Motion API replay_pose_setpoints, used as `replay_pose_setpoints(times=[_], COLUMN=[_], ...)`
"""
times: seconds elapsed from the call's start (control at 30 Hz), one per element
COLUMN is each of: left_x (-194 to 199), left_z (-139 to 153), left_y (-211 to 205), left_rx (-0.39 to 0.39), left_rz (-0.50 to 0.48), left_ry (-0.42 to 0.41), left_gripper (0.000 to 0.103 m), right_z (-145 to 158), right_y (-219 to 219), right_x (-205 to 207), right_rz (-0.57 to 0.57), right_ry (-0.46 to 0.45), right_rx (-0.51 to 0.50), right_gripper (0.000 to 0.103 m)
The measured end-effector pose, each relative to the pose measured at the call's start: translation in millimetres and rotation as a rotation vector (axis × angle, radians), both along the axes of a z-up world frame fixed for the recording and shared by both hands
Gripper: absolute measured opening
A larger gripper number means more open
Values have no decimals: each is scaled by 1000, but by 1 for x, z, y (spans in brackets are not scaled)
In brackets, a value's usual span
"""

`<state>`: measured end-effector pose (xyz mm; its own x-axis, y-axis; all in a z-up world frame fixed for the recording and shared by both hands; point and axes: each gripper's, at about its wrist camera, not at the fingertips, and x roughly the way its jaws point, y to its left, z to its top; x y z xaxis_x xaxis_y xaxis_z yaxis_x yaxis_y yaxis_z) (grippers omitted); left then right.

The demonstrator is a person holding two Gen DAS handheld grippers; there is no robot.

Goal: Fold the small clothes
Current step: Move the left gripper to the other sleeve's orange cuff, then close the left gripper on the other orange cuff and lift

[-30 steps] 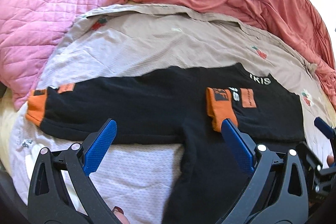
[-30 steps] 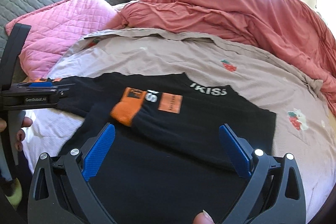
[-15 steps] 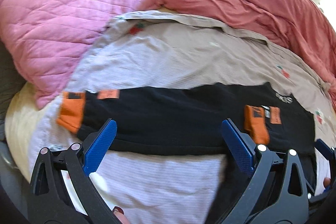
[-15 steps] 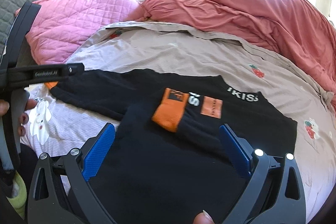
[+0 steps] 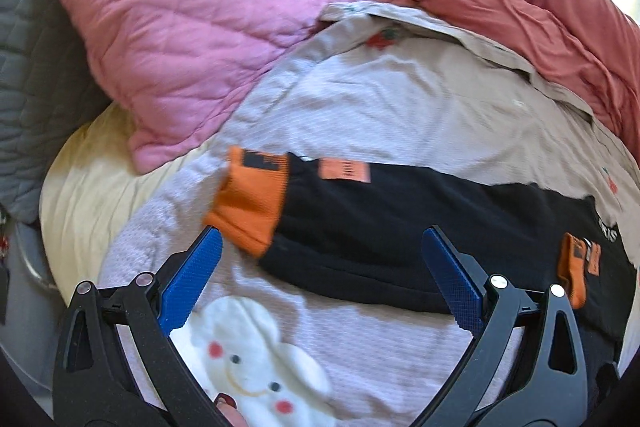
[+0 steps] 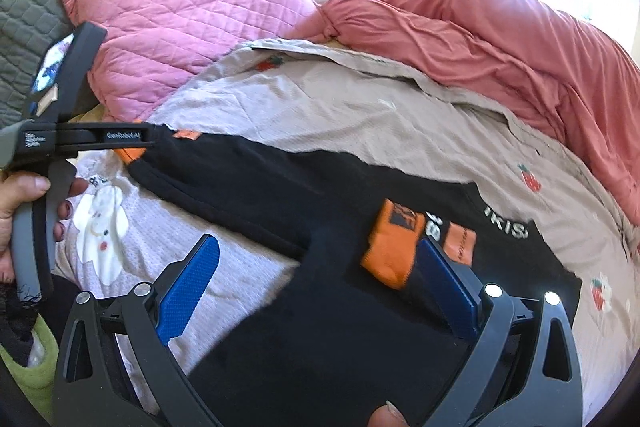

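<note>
The outstretched sleeve [image 5: 400,223] runs left to its orange cuff [image 5: 250,203], just beyond the left claw [image 5: 320,269], spread wide and empty.

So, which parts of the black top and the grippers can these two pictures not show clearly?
- Black top: its hem, right wrist view, cut off by the lower edge and the right gripper.
- White lettering: left wrist view, too small and partly out of sight.
- Left gripper: right wrist view, seen side-on, so its opening is hidden.
</note>
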<state>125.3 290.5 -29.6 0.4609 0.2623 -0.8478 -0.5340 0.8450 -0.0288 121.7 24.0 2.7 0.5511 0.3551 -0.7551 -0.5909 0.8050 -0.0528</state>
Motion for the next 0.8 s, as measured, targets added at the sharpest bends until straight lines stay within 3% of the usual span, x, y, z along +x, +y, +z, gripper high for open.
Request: replay_pose_setpoints(times=[0.2, 0.43, 0.53, 0.6, 0.63, 0.7, 0.77, 0.8], left_x=[-7, 2, 10, 15, 17, 20, 21, 20], left_z=[-16, -32, -40, -41, -40, -37, -35, -33], left_y=[32, 55, 53, 48, 46, 42, 43, 43], left_rx=[-71, -59, -63, -51, -27, -10, -50, -68], left_rz=[107, 197, 184, 167, 162, 139, 130, 123], left_ry=[-10, 10, 42, 43, 46, 30, -5, -22], left_gripper=[94, 94, 92, 70, 65, 32, 10, 10], right_z=[2, -8, -15, -19, -20, -23, -24, -24], right_y=[9, 6, 0, -4, -8, -13, -20, -23], right_x=[0, -6, -6, -5, -4, -2, -1, -1], right_rz=[3, -1, -17, -33, -44, -63, -80, -86], right_ry=[11, 50, 67, 79, 86, 98, 105, 105], right_rx=[30, 34, 27, 33, 39, 48, 55, 57], right_gripper=[98, 98, 98, 98, 98, 98, 98, 98])
